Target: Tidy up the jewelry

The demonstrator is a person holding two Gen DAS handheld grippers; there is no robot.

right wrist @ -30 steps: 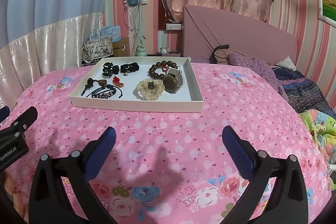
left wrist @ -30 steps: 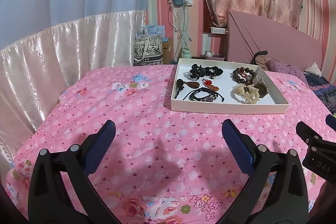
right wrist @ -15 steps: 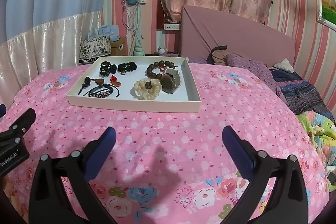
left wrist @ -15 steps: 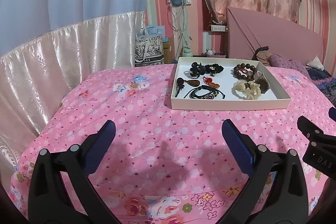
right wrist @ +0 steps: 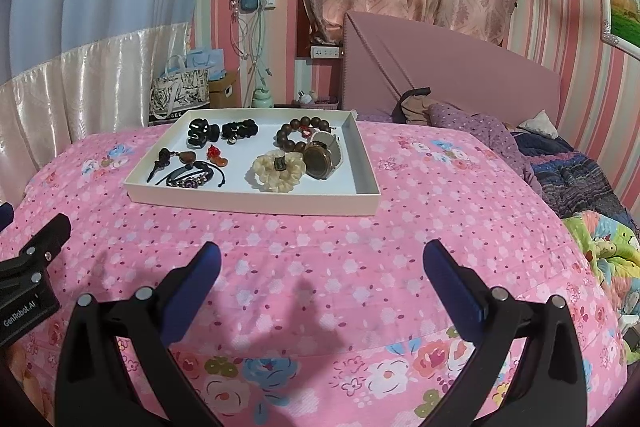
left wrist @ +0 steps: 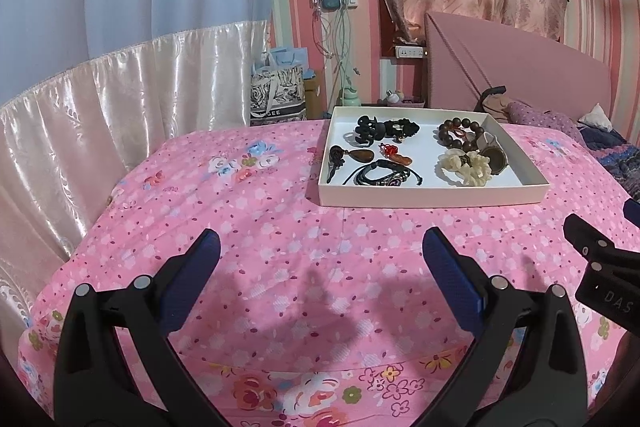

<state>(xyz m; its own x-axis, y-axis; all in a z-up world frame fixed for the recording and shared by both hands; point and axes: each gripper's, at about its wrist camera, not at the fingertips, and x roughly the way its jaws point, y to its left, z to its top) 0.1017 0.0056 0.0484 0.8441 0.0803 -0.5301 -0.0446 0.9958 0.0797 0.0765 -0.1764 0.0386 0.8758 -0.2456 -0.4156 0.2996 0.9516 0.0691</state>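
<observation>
A shallow white tray (left wrist: pixel 432 195) (right wrist: pixel 252 203) lies on the pink floral bed and holds jewelry: a black hair claw (left wrist: pixel 369 130) (right wrist: pixel 202 133), a dark bead bracelet (left wrist: pixel 456 133) (right wrist: pixel 296 135), a cream bracelet (left wrist: pixel 466 167) (right wrist: pixel 278 167), a watch (right wrist: pixel 322 155), black cord bracelets (left wrist: pixel 380 177) (right wrist: pixel 192 177), a brown pendant (left wrist: pixel 358 155) and a red charm (left wrist: pixel 394 153). My left gripper (left wrist: pixel 320 263) and right gripper (right wrist: pixel 320 265) are both open and empty, hovering over the bed short of the tray.
The pink bedspread (left wrist: pixel 260 227) drops away at the near and left edges. A pink headboard (right wrist: pixel 452 79), pillows and a bundled blanket (right wrist: pixel 576 179) lie at the right. A tote bag (left wrist: pixel 278 99) and wall cables stand behind the bed.
Both grippers have drawn back and risen slightly; the tray looks a little smaller and farther. Both stay open and empty.
</observation>
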